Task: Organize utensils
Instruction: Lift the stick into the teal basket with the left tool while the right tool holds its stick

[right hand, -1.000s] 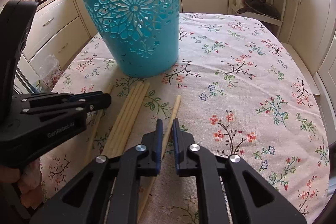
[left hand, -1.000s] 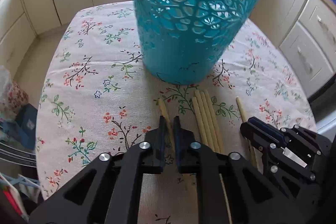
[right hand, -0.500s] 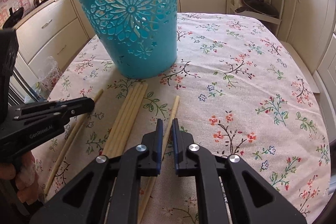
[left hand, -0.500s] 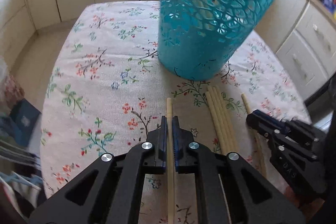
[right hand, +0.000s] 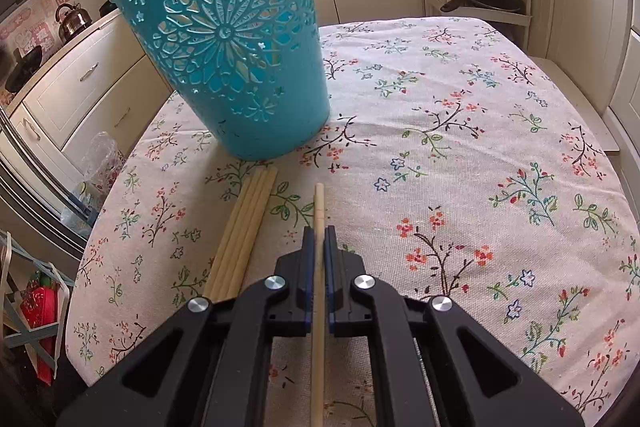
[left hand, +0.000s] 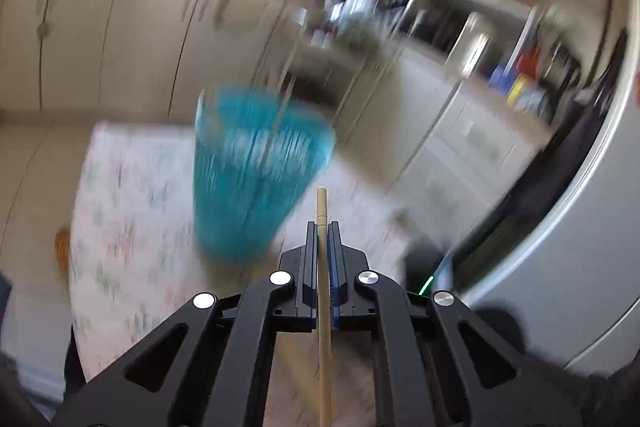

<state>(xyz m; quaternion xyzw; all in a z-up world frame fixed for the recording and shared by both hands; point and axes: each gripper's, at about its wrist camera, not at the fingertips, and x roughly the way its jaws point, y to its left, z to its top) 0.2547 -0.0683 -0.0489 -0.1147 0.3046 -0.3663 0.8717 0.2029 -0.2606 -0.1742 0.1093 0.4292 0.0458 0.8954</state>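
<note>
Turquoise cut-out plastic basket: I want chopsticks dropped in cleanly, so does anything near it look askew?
Nothing stands out. The turquoise cut-out plastic basket stands upright on the floral tablecloth; the loose wooden chopsticks lie bundled neatly beside its base.

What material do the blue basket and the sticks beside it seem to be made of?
The blue basket looks like moulded plastic with a slight sheen: its wall is thin, with cut-out flower holes. The sticks look like bare pale wood or bamboo, matte and uniform; which one, the view cannot settle.
</note>
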